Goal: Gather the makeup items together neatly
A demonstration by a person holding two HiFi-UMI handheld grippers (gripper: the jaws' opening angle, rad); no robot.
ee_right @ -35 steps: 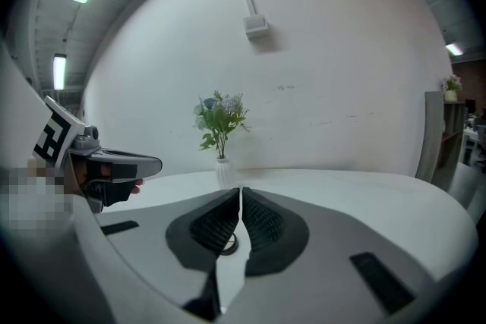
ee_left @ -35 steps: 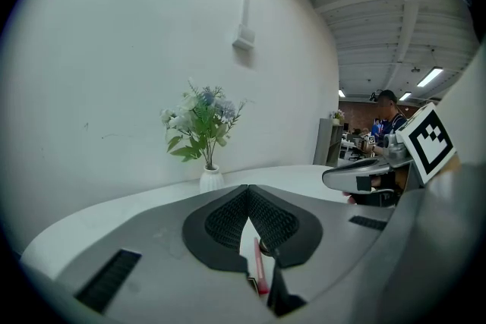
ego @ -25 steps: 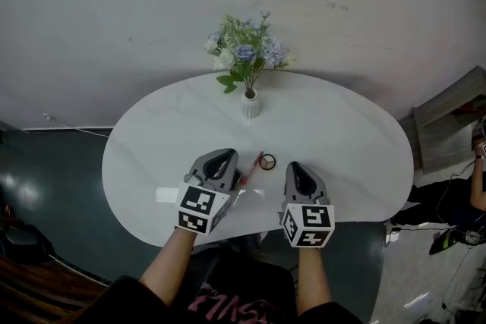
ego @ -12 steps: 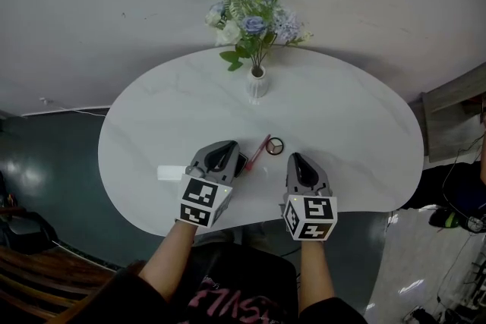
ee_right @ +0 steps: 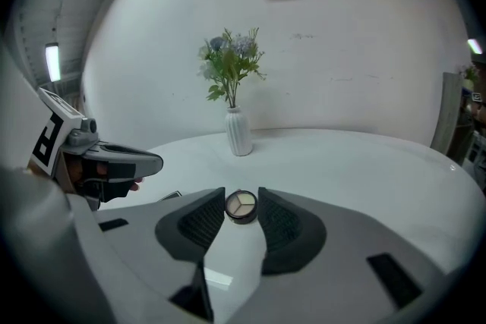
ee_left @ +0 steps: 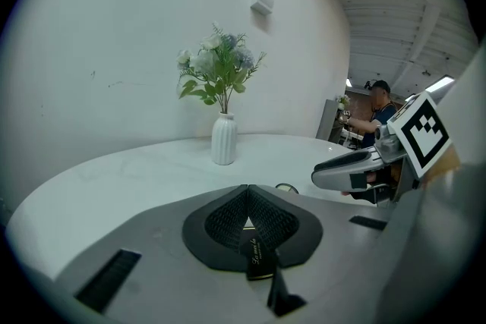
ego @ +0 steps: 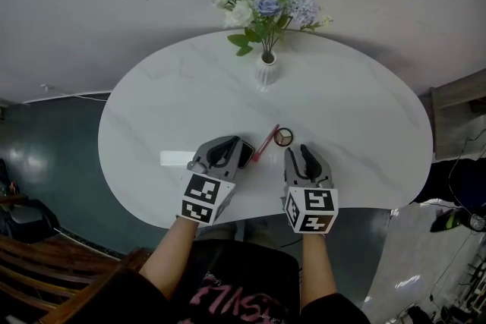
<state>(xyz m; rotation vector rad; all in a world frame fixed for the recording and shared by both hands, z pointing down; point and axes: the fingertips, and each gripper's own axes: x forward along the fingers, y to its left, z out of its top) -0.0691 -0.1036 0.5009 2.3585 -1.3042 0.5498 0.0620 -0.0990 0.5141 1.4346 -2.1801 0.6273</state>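
Note:
On the white oval table (ego: pixel 152 110) a small round compact (ego: pixel 283 136) lies next to a pink-red stick (ego: pixel 266 142). My right gripper (ego: pixel 301 154) sits just behind the compact; its jaws are opening and stand apart. In the right gripper view the compact (ee_right: pixel 243 207) lies on the table at the right gripper's (ee_right: pixel 241 192) tips, untouched by the pads. My left gripper (ego: pixel 230 153) is to the left of the stick. Seen in its own view, the left gripper (ee_left: pixel 247 189) is shut on a thin black item with gold script (ee_left: pixel 256 260).
A white ribbed vase with blue and white flowers (ego: pixel 266 70) stands at the table's far middle. A white flat rectangular item (ego: pixel 177 158) lies left of my left gripper. The table's near edge runs just under both grippers. A person stands far off (ee_left: pixel 377 114).
The right gripper's jaws, shut before, now stand apart. Both grippers have kept close to the compact and stick while the head view shifted.

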